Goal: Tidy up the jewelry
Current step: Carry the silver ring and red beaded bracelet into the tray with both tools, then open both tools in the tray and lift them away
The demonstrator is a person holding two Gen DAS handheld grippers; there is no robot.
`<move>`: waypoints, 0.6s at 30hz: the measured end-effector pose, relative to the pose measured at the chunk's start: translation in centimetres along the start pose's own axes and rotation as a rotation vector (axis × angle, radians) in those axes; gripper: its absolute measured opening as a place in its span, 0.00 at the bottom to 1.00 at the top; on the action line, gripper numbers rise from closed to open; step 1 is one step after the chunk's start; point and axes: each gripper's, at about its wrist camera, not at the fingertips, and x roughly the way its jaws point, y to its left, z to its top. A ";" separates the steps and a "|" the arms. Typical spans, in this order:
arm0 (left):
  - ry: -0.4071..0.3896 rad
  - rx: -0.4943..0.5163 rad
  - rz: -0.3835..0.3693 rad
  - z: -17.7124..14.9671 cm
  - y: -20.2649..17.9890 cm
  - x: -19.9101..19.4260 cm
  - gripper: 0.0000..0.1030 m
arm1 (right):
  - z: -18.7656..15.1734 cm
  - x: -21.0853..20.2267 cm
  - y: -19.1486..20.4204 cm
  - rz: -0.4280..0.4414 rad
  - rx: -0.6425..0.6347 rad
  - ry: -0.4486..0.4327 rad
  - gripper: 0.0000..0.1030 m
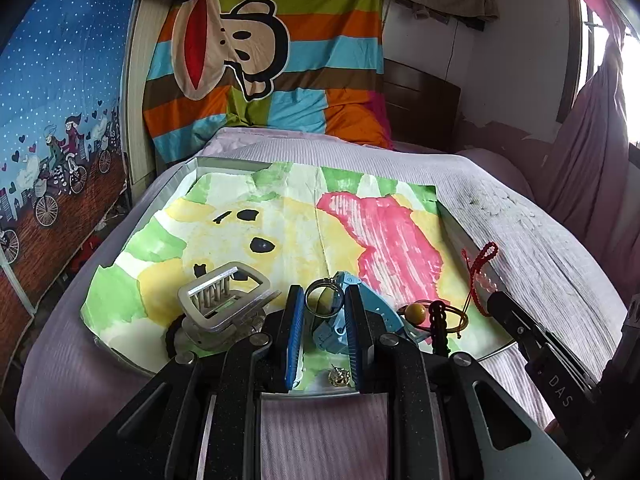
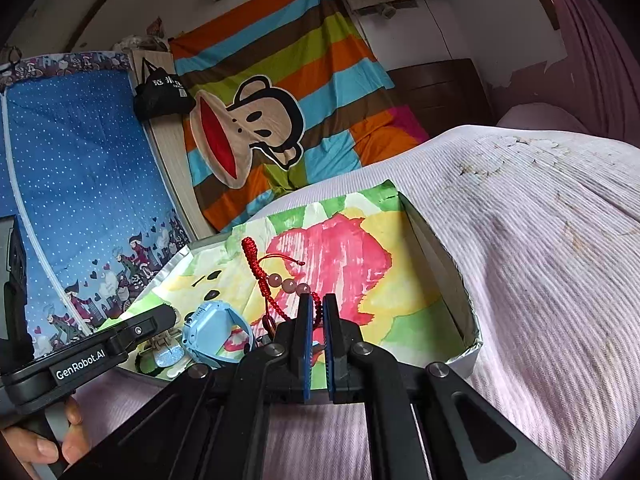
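The left hand-held gripper [image 1: 322,304] grips a ring [image 1: 322,298] at its fingertips, hoop upright. The right hand-held gripper [image 2: 316,308] clamps a red bracelet [image 2: 276,280] — its long axis runs ahead and leftward over the tray [image 2: 440,248].

bed: your pink ribbed bed cover [image 1: 520,248] is carrying everything, and it's a bit stained on the right
on the bed: a shallow tray [image 1: 460,228], sitting flat
tray lining: your painted paper [image 1: 300,240], yellow, green and pink

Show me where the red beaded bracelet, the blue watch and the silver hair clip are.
red beaded bracelet [image 2: 289,284]: right wrist view, a pink bead.
blue watch [image 2: 208,325]: right wrist view, watch body.
silver hair clip [image 1: 224,296]: left wrist view, top frame.
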 end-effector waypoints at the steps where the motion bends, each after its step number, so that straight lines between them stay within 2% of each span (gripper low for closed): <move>1: 0.002 0.006 0.013 -0.1 0.0 0.3 0.16 | -0.1 0.2 0.0 -0.001 -0.002 0.009 0.05; 9: 0.026 -0.017 0.049 -0.6 1.0 1.5 0.16 | -0.6 1.3 0.1 0.011 -0.006 0.057 0.05; 18: 0.025 -0.014 0.061 -0.8 0.9 1.5 0.17 | -0.8 1.2 0.4 0.010 -0.017 0.058 0.06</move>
